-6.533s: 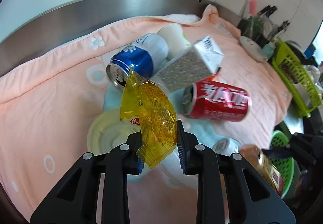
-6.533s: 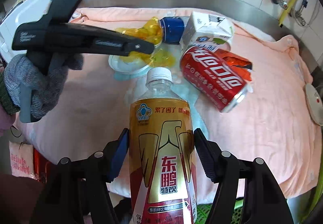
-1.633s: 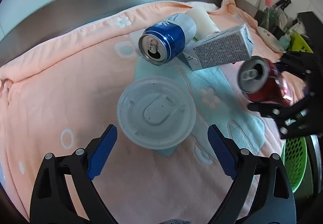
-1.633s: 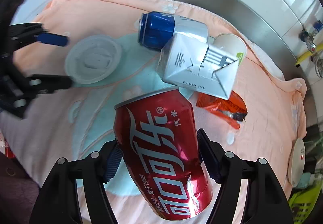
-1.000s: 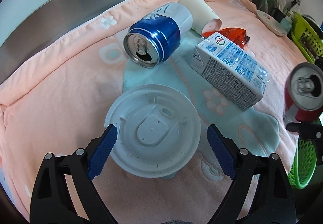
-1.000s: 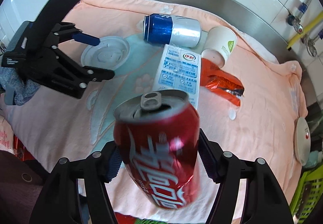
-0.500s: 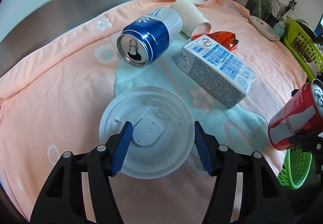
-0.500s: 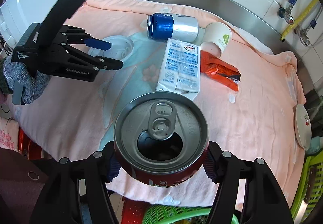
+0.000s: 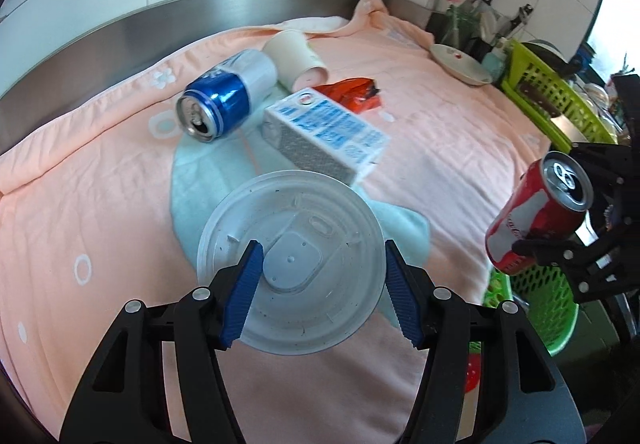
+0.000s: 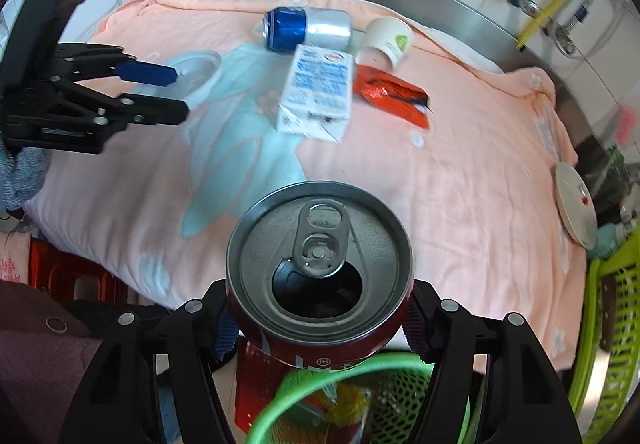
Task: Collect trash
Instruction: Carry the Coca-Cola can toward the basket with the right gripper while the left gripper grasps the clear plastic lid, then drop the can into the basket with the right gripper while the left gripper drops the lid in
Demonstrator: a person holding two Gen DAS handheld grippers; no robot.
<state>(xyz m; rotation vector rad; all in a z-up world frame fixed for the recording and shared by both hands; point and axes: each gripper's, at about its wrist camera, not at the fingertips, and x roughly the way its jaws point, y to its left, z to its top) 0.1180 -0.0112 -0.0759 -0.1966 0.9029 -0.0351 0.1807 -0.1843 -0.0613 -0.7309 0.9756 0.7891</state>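
The left hand-held gripper [image 9: 320, 284] clamps the white plastic lid [image 9: 290, 264] by its rim, lifted off the pink towel [image 9: 80, 203]; the right hand-held gripper [image 10: 318, 318] grips the red can [image 10: 320, 260] directly above the green basket [image 10: 304, 384], beyond the towel's near edge

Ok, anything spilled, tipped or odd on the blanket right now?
No spill shows. The blue can, paper cup and milk carton all lie on their sides on the blanket, with a crumpled orange wrapper behind the carton. The carton's end flap looks torn open in the right wrist view.
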